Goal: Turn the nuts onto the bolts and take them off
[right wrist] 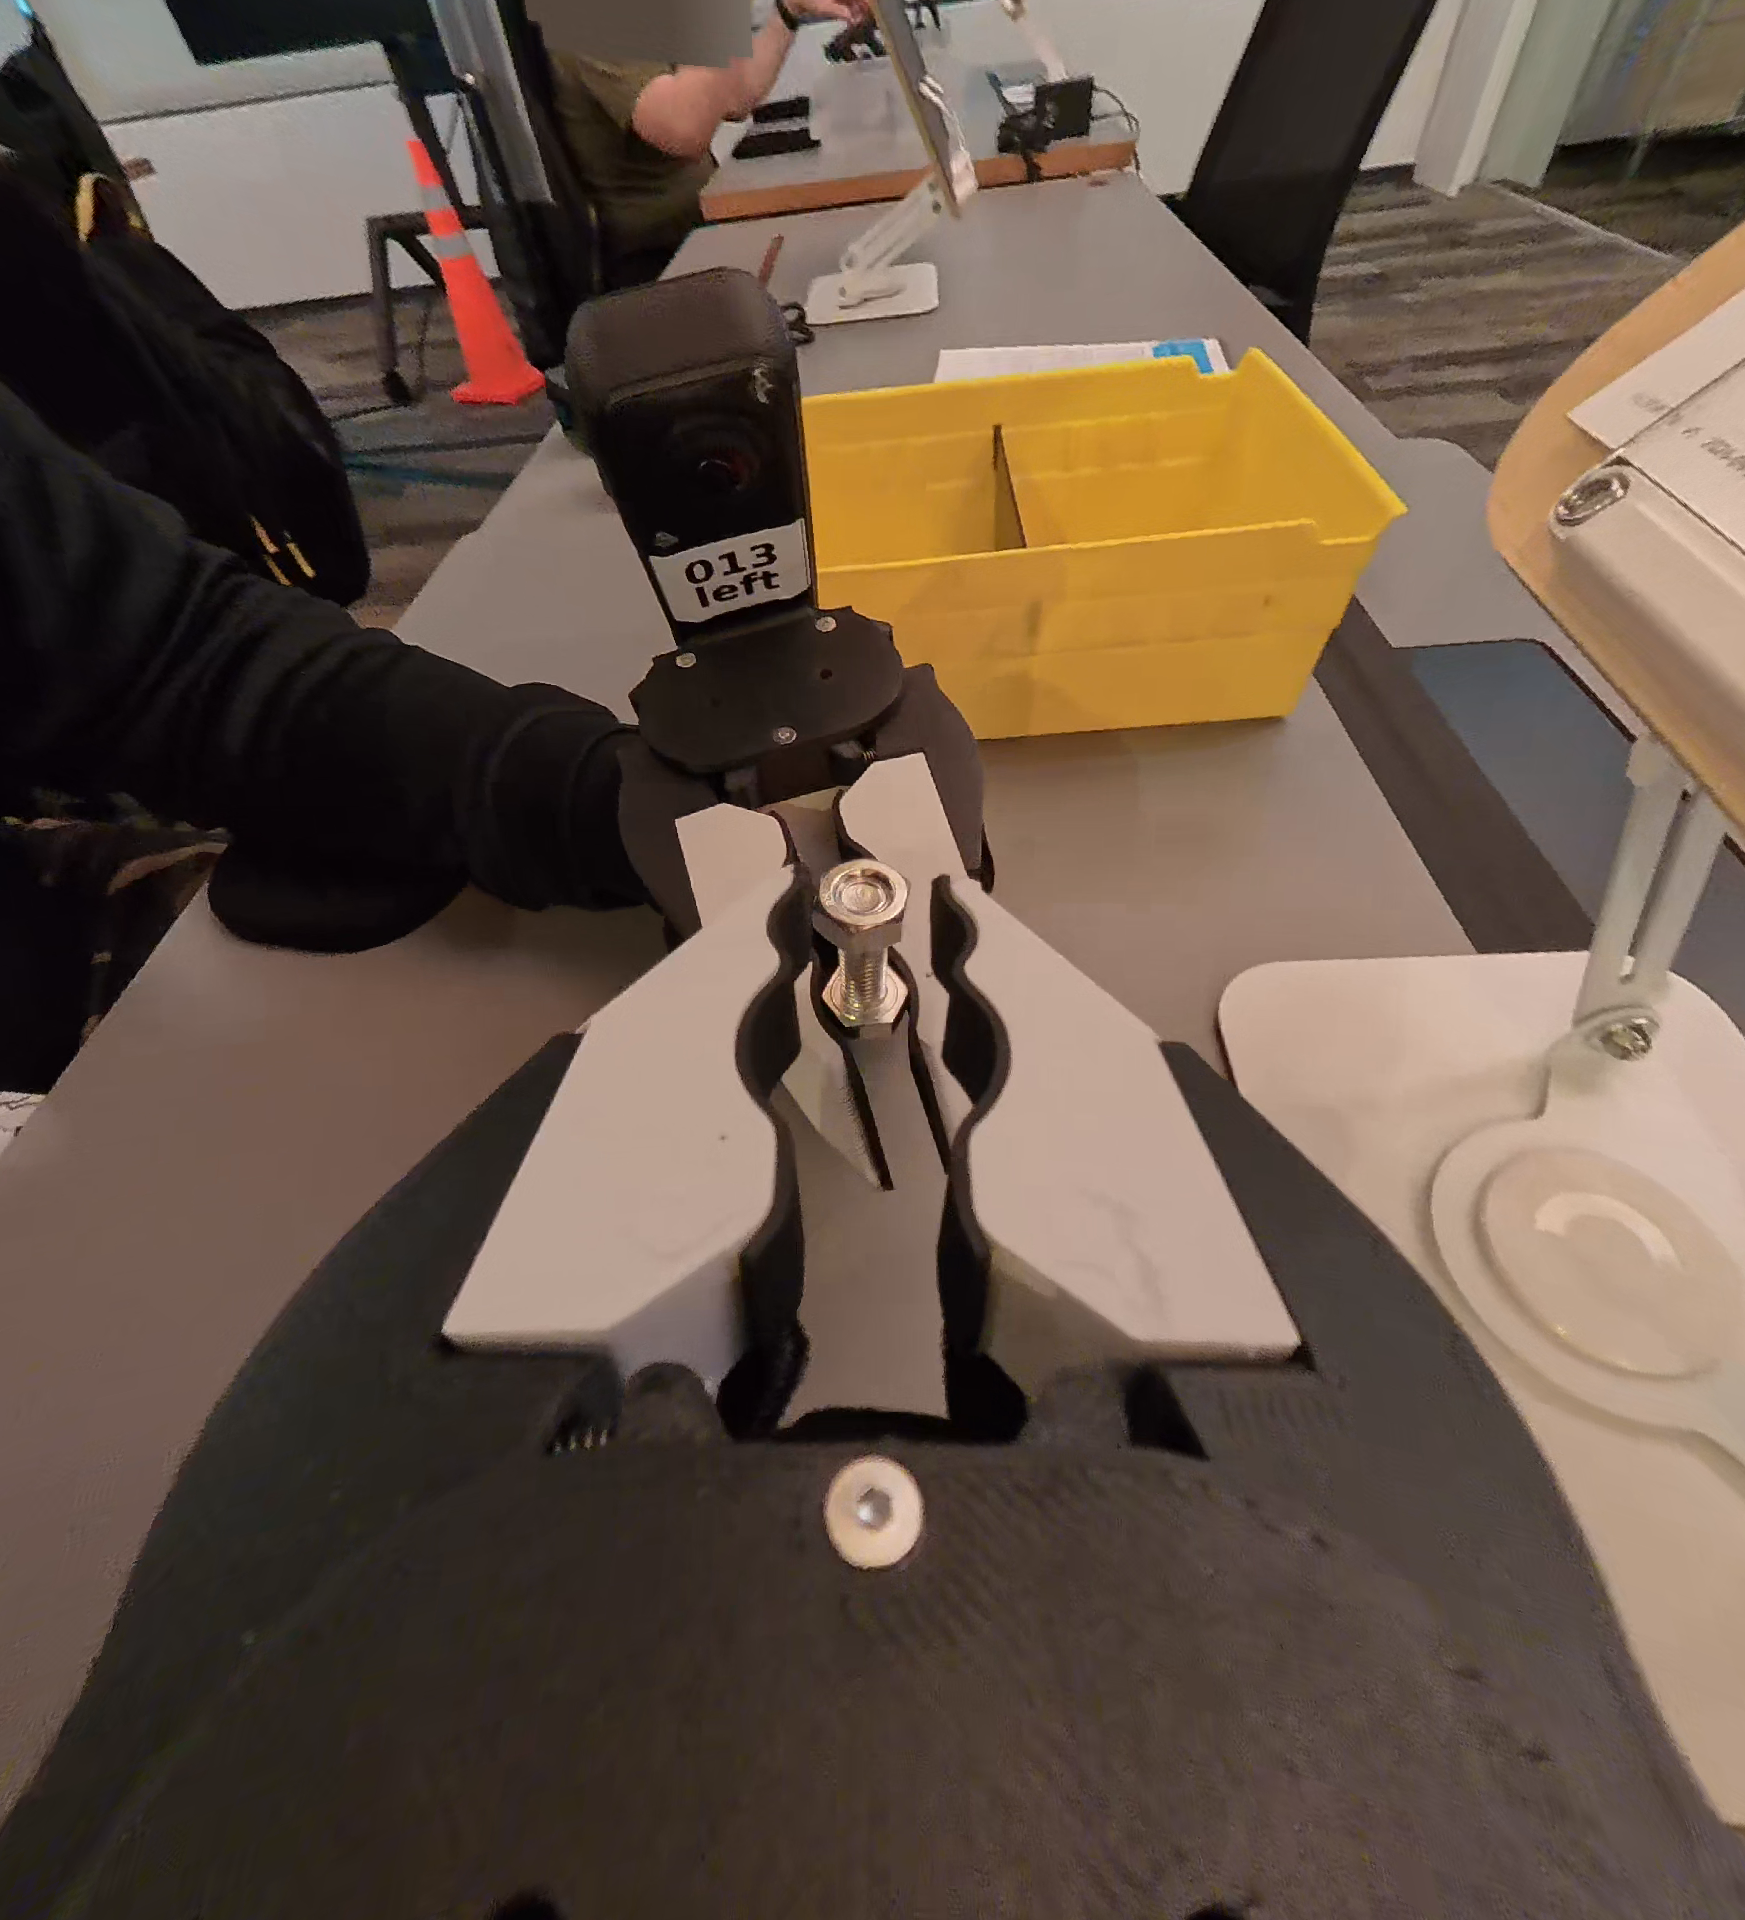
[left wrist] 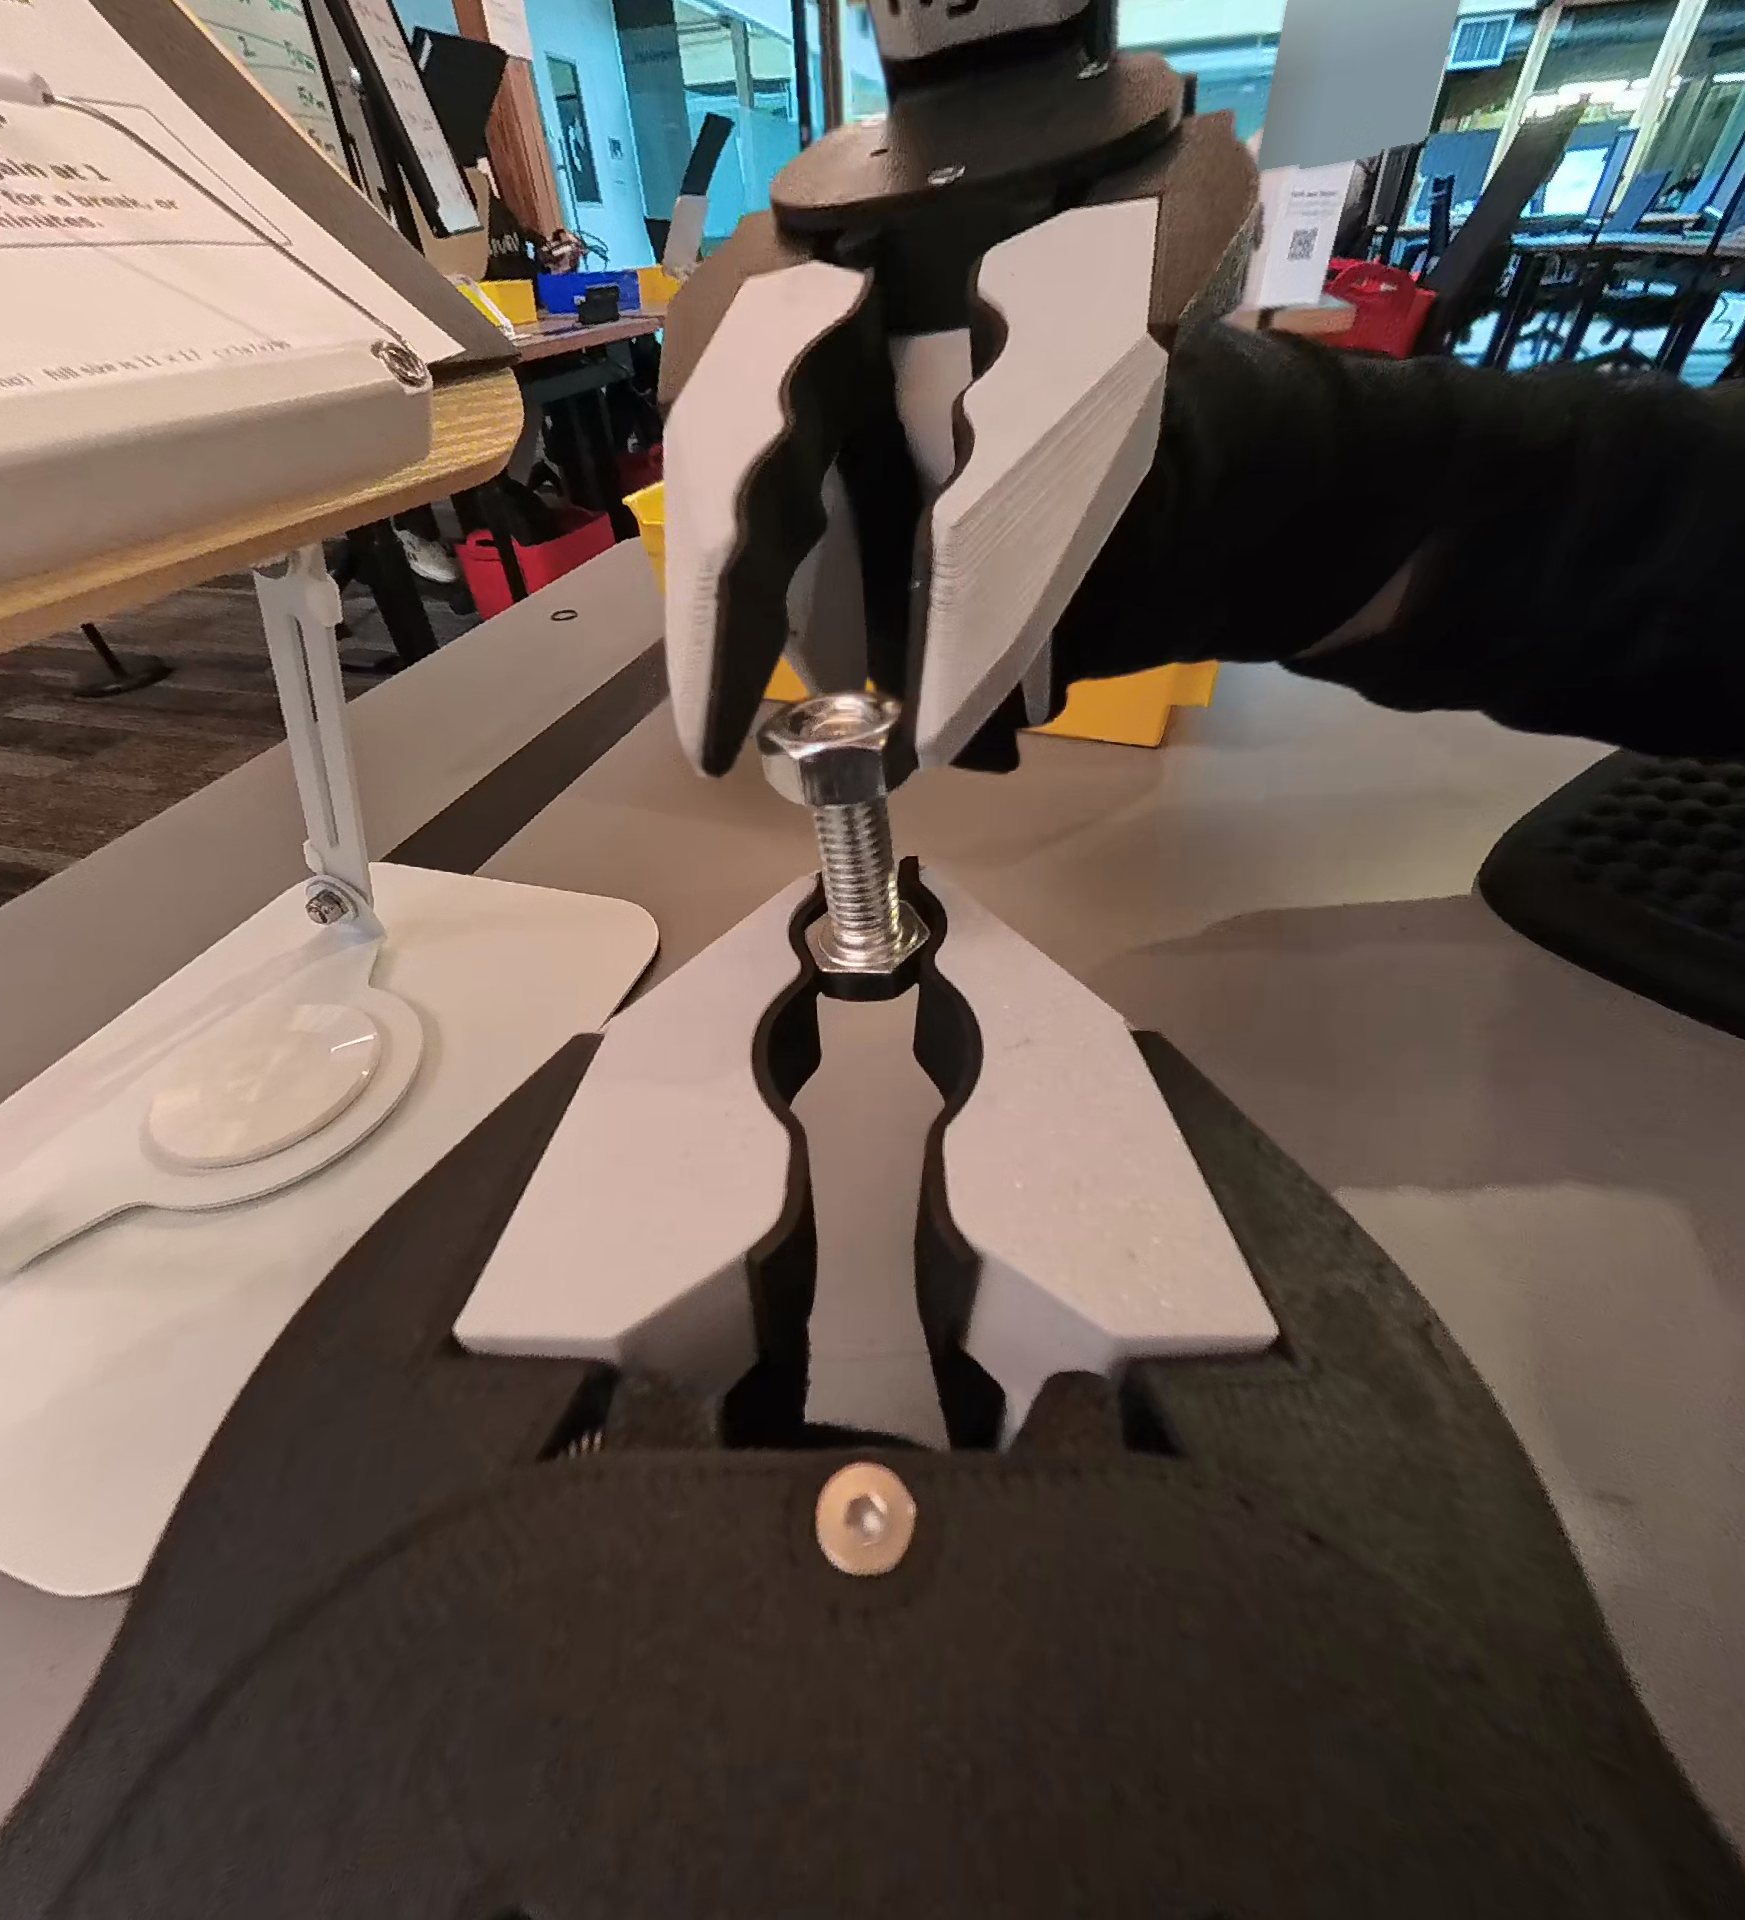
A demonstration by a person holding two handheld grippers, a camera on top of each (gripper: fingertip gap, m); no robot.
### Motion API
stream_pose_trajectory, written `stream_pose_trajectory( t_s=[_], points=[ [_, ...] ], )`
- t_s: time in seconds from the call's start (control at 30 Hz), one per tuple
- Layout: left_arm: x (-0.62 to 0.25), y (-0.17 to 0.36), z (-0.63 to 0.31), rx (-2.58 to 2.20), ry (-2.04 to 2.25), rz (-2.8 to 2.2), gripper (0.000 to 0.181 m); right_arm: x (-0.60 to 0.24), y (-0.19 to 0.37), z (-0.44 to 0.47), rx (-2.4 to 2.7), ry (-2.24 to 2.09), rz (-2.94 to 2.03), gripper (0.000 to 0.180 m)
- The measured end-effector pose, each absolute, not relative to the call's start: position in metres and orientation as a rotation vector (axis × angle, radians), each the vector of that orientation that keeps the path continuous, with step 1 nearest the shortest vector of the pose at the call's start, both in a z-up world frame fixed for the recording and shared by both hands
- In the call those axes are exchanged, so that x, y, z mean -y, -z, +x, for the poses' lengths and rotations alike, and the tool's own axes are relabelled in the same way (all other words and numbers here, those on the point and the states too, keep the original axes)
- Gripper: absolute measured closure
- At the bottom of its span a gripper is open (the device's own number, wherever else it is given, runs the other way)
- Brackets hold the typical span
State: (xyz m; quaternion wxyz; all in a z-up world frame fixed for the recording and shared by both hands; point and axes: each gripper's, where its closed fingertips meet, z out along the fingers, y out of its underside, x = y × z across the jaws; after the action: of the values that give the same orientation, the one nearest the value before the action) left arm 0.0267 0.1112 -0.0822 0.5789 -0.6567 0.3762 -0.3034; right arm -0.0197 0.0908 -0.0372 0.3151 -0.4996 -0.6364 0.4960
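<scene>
A silver bolt [left wrist: 852, 862] stands upright with its hex head [left wrist: 826, 727] on top. A silver nut [left wrist: 868, 943] sits low on its thread. My left gripper [left wrist: 866, 896] is shut on the nut, held in the notch near its fingertips, just above the grey table [left wrist: 1367, 1039]. My right gripper [left wrist: 826, 753] comes down from above, held by a black-gloved hand. Its jaws are open and straddle the bolt head with a small gap each side. In the right wrist view, the right gripper [right wrist: 870, 888] frames the bolt head [right wrist: 860, 899], with the nut [right wrist: 863, 1003] and the left gripper [right wrist: 883, 1153] below.
A yellow divided bin [right wrist: 1086, 582] stands on the table behind the grippers. A white stand base [left wrist: 255, 1091] carries a tilted board with paper [left wrist: 120, 312] at the left. A black mesh chair back [left wrist: 1678, 883] is at the right. A person sits at a far table [right wrist: 639, 135]. The tips of one gripper are about 6 cm away from the tips of the other.
</scene>
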Motion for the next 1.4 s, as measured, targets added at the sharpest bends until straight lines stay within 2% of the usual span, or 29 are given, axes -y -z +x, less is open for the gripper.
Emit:
stream_pose_trajectory(
  t_s=[0.03,0.4,0.8,1.07,1.1,1.23,1.4],
  points=[
    [-0.111,0.082,0.026,-0.879,0.709,-1.537,0.17,-0.09,0.038,-0.02,1.682,-1.318,-1.304,0.161],
    [-0.112,0.081,0.026,-0.869,0.714,-1.537,0.17,-0.088,0.038,-0.02,1.634,-1.359,-1.286,0.164],
    [-0.117,0.087,0.026,-0.85,0.682,-1.571,0.171,-0.101,0.042,-0.015,1.121,-1.111,-1.487,0.164],
    [-0.117,0.09,0.029,-0.86,0.68,-1.576,0.17,-0.099,0.043,-0.017,0.985,-0.985,-1.545,0.164],
    [-0.116,0.088,0.029,-0.856,0.686,-1.569,0.17,-0.098,0.04,-0.017,0.986,-0.995,-1.537,0.162],
    [-0.115,0.086,0.028,-0.86,0.691,-1.563,0.17,-0.105,0.026,-0.01,1.028,-1.059,-1.465,0.131],
    [-0.112,0.085,0.03,-0.877,0.719,-1.551,0.17,-0.093,0.026,-0.01,1.331,-1.297,-1.314,0.133]
  ],
)
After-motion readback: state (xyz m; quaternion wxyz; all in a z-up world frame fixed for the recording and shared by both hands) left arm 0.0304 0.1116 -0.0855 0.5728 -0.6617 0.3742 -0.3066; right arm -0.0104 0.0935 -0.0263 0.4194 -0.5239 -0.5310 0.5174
